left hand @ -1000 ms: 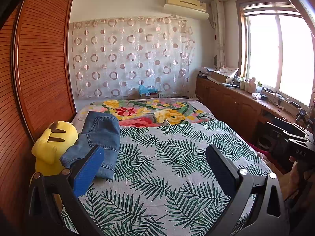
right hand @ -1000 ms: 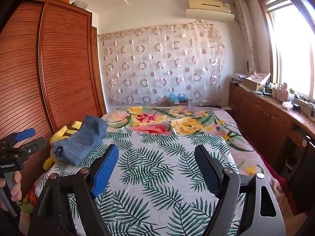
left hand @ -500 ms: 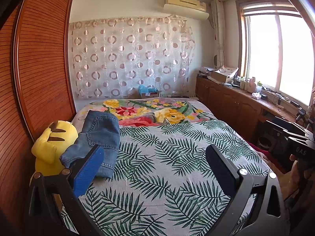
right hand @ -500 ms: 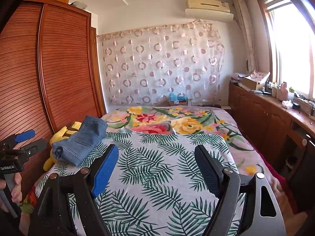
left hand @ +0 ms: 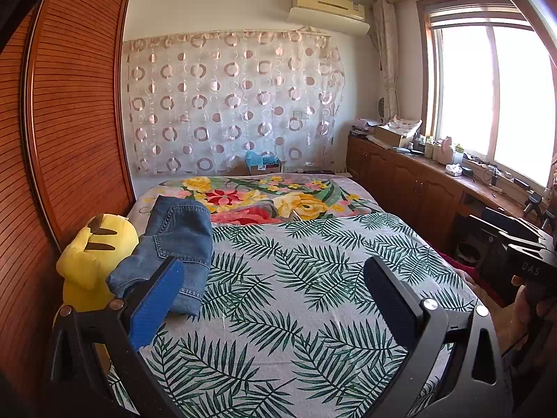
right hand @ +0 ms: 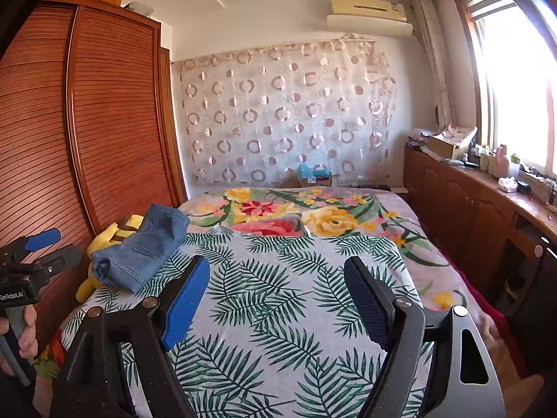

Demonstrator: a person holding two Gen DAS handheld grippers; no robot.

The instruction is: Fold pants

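While both grippers are hovering with jaws spread and empty, the folded jeans [left hand: 177, 244] are lying lengthwise along the bed's [left hand: 313, 278] left edge, nearer the left gripper [left hand: 275, 299].

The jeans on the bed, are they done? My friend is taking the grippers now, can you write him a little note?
Left gripper: open, holding nothing, above the leaf-print bedspread.
Right gripper: open, holding nothing too.
The jeans lie in a folded bundle at the bed's left edge, leaning against the yellow plush toy. Neither gripper touches them.
Done: the jeans look folded.
Left: probably nothing, maybe tidy the bundle, since one end sits up on the toy.
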